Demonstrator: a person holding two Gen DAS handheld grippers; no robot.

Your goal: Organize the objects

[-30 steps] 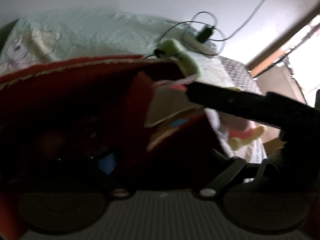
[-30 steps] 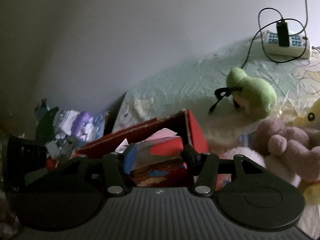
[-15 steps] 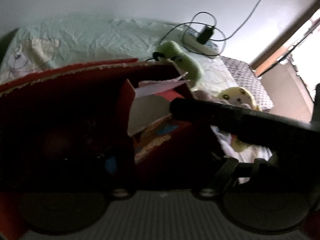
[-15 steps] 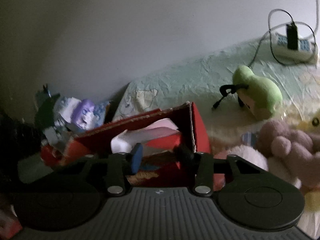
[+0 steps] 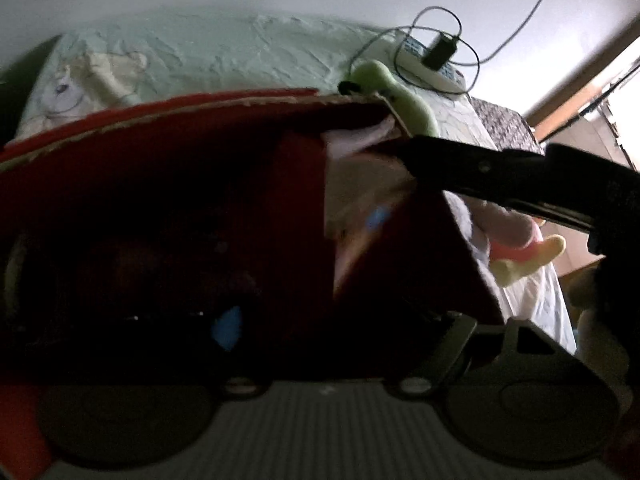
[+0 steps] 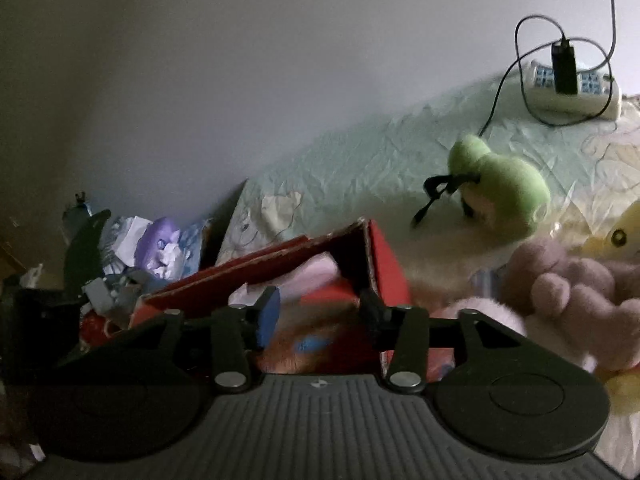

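Red box [image 6: 384, 276] part-filled; plush toys [image 6: 500, 192] beside it remain. Right gripper [image 6: 316, 312] spread, empty; left gripper's state unclear.

Dim room; plain pale wall [image 6: 280, 80] seen behind a bed [image 5: 240, 52] covered w/ a wrinkled mint sheet. Bright daylight is let in at right, past a wooden frame [image 5: 580, 76].
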